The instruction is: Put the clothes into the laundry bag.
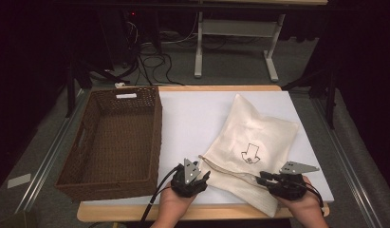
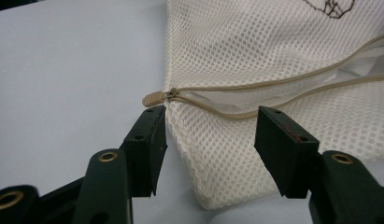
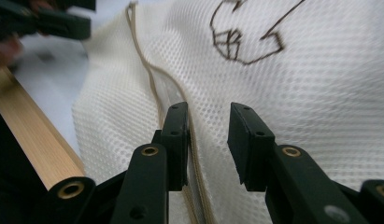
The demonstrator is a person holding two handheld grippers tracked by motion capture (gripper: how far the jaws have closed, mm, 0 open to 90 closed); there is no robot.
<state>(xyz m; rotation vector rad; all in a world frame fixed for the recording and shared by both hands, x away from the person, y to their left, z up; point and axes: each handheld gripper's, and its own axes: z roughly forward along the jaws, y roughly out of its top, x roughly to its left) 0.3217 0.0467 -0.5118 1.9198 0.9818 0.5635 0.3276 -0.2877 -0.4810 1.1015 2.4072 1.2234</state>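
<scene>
White mesh makes up the flat zip bag [image 1: 252,147] that lies on the white table top [image 1: 192,123], to the right of the big brown woven basket [image 1: 114,140]. The bag's long way runs on a slant, from the near table edge up and away. Its tan zipper [image 2: 255,88] runs along the near end, between the two hands.

The left gripper [image 1: 195,176] sits at the bag's left corner. Its jaws are open, one on each side of the corner, not pinching it. The left gripper view shows the small tan zipper pull [image 2: 154,98] and a gap where the zipper is undone.

The right gripper [image 1: 264,180] is over the bag's near right part. Its jaws stand a little apart above the zipper line, holding nothing.

A dark line drawing [image 3: 245,37] is on the bag. It has no words I can read.
</scene>
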